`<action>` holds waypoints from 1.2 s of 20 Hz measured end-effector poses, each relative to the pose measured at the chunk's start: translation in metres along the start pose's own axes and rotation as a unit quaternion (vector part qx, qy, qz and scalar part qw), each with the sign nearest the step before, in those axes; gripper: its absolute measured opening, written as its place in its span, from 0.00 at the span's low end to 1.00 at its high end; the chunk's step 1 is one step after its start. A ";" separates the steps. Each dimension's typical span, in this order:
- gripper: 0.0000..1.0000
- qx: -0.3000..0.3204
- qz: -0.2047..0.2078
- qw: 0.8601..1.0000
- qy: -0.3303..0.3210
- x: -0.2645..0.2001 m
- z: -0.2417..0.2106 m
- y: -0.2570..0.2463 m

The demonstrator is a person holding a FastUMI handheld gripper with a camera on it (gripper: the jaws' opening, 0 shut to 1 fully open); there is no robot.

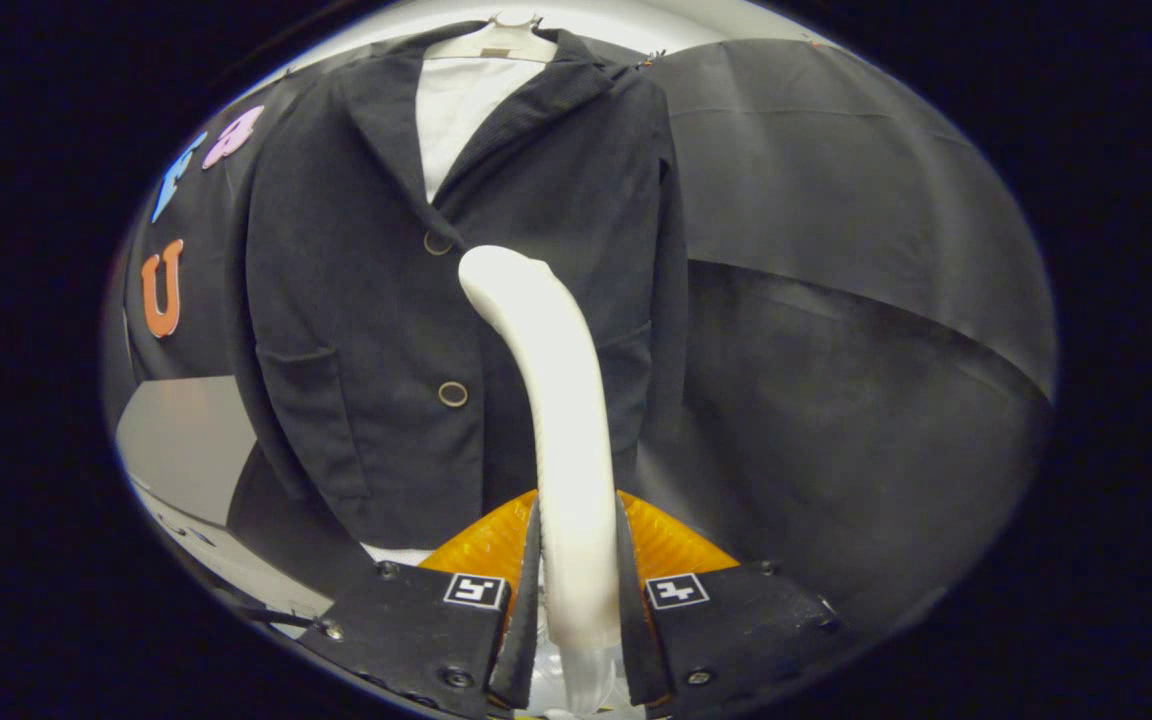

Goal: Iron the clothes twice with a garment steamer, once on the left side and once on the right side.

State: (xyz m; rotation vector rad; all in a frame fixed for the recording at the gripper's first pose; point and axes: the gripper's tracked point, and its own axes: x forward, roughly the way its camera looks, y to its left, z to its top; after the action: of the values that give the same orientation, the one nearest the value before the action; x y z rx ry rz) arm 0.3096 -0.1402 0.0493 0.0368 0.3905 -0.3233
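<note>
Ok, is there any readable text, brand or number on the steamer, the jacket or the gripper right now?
None legible.
Steamer, clamped between the fingers: plain white, no brand.
Jacket and hanger: no label visible.
Gripper: two square black-and-white marker tags, patterns, not words.

Black cloth wall all around, draped in broad folds, with a diagonal overlapping edge sagging on the right. Pale grey panel low on the left, white surface below it. Bright white strip above the cloth's upper edge.
</note>
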 end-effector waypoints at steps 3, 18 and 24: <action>0.38 -0.001 -0.001 1.000 0.011 0.004 -0.014 0.002; 0.38 -0.013 0.000 0.996 0.084 0.023 -0.080 0.006; 0.38 -0.012 0.006 0.995 0.099 0.021 -0.083 0.006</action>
State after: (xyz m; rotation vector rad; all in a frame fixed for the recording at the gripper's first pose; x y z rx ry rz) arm 0.2997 -0.1328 -0.0357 0.0488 0.5900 -0.3032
